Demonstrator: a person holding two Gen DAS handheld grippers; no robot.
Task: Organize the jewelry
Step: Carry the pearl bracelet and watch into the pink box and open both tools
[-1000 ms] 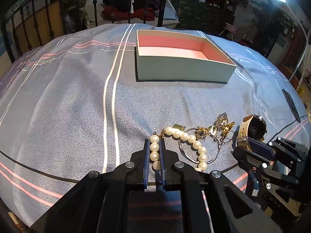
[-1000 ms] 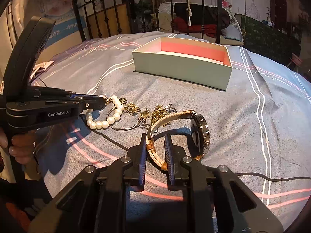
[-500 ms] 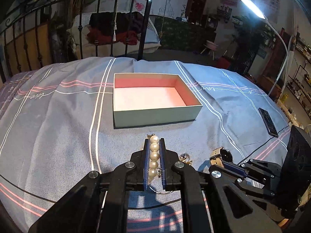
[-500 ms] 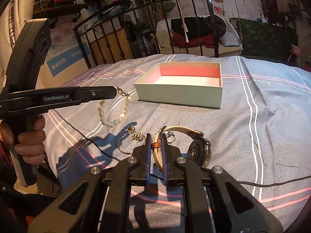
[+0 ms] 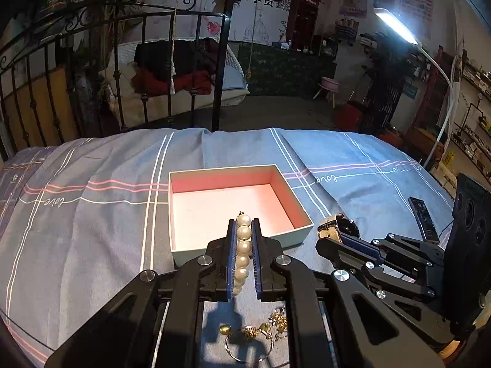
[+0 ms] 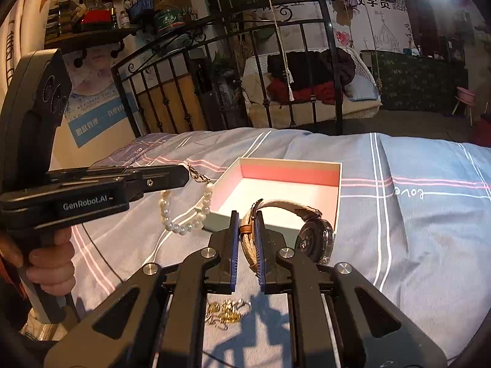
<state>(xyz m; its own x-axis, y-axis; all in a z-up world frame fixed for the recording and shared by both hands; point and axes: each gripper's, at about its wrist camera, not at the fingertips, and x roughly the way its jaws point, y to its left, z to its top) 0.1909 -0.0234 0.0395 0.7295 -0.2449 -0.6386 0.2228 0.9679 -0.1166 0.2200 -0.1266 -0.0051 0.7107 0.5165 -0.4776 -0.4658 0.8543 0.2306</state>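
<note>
Two risks you have: your left tool (image 5: 244,239) clenches the pearl bracelet (image 6: 184,211) and your right tool (image 6: 247,233) clenches the watch (image 6: 313,239) strap above the bed (image 6: 414,245) near the box (image 6: 276,184), so a swing can slip either outside.

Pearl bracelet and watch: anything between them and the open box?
Nothing visible. The left gripper holds the pearl bracelet and the right gripper holds the watch above the bedspread, before the empty box. The gold jewelry lies below.
</note>
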